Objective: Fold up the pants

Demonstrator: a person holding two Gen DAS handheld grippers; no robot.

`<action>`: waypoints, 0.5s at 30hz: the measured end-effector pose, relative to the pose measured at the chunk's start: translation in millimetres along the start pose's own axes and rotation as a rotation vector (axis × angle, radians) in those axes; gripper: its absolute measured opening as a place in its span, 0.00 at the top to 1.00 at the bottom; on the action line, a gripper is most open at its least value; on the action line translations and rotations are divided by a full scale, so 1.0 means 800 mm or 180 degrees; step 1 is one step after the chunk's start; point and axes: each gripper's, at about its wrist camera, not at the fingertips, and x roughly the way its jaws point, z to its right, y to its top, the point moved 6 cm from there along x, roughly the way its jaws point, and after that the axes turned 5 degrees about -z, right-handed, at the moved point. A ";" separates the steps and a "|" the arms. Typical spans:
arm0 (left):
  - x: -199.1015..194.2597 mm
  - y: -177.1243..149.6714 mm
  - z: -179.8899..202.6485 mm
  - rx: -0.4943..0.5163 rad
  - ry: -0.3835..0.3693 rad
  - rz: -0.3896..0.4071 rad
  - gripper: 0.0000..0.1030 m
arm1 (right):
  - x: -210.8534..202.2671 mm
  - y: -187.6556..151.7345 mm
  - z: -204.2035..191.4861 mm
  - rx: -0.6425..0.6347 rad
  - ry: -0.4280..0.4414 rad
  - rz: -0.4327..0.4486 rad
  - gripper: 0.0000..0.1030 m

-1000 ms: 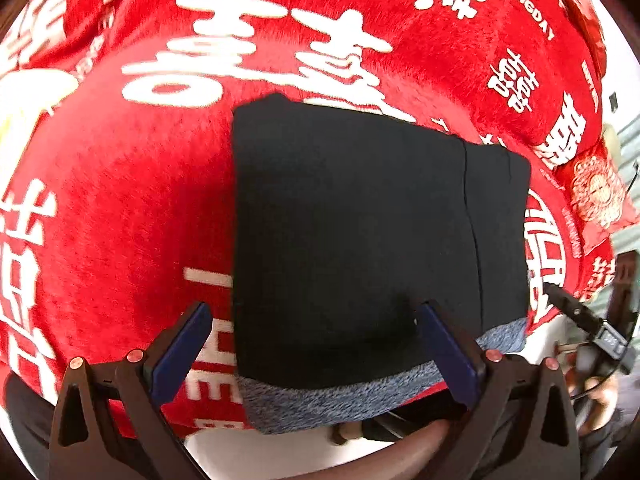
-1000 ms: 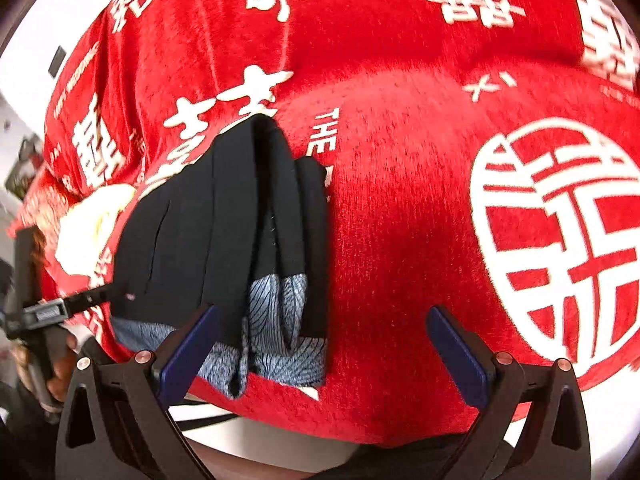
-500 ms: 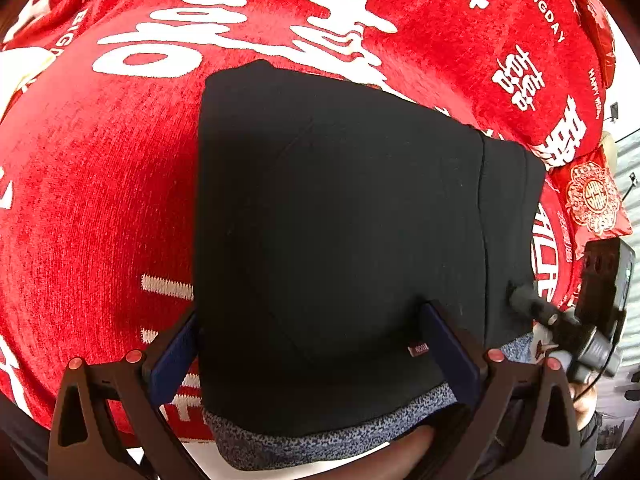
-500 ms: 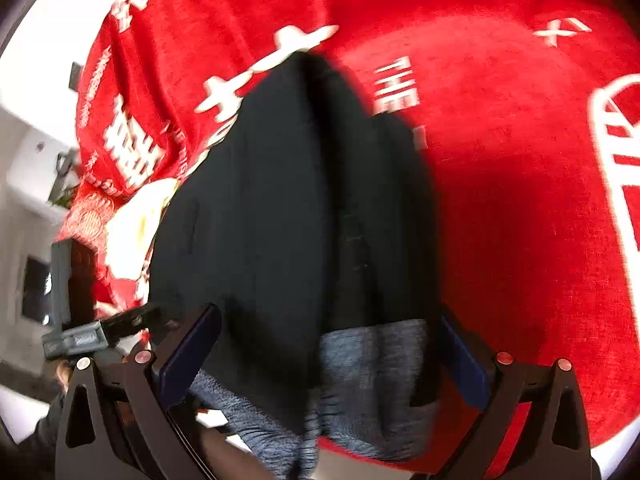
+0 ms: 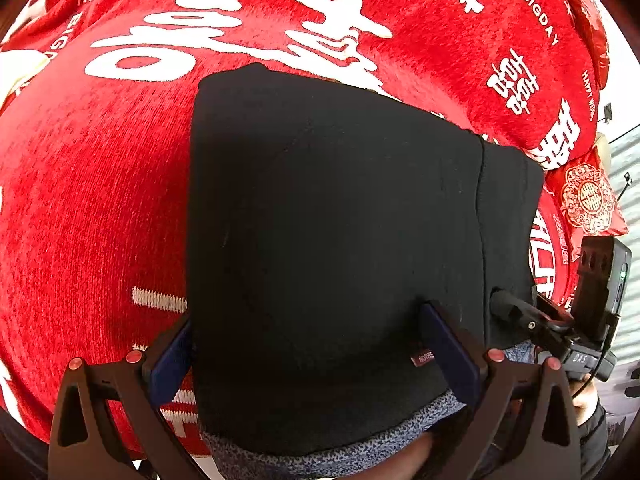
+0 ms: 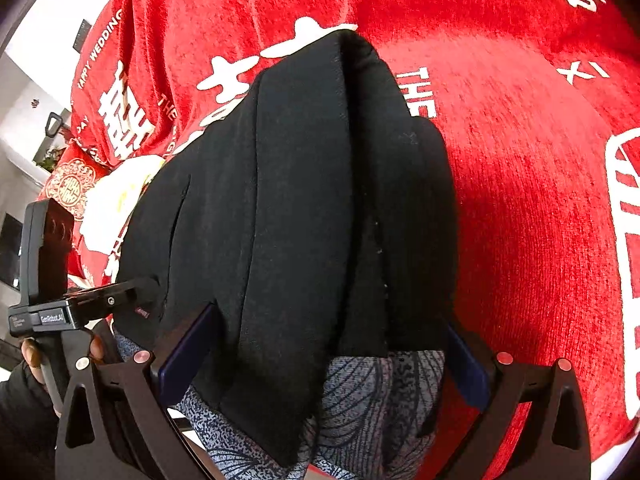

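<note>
The black pants (image 5: 336, 248), folded into a thick rectangular bundle with a speckled grey-blue waistband (image 5: 320, 456) showing at the near edge, lie on the red blanket (image 5: 88, 208) printed with white characters. They now fill most of both wrist views, where 1 second ago they sat smaller and farther off: we have brought both grippers in close over the near edge. In the right wrist view the bundle shows 2 or 3 stacked layers with a crease running lengthwise, the patterned lining spilling out beneath.

The left gripper (image 5: 312, 344) has its jaws spread wide, one blue finger at the bundle's left edge and the other resting on top of the cloth near a small maroon label (image 5: 422, 358); nothing is pinched. The right gripper (image 6: 320, 356) is likewise spread, its fingers straddling the end of the bundle on either side, clamping nothing that we can see.

We judge the fold nearly complete: the approach suggests a last grasp of the waistband end, either to double the bundle once more or to square it. A red embroidered cushion (image 5: 588, 200) lies beyond, near the blanket's far edge.
</note>
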 end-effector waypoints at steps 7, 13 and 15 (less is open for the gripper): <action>0.003 0.001 0.000 0.0020 0.0050 0.0106 0.00 | 0.001 0.001 -0.003 0.0004 -0.0071 0.0010 0.00; 0.002 0.002 0.010 0.0219 0.0109 0.0125 0.08 | 0.008 0.007 -0.017 0.0059 -0.0199 -0.0214 0.00; -0.003 -0.001 0.013 0.0320 0.0137 0.0174 0.15 | 0.008 0.006 -0.025 -0.0015 -0.0255 -0.0234 0.00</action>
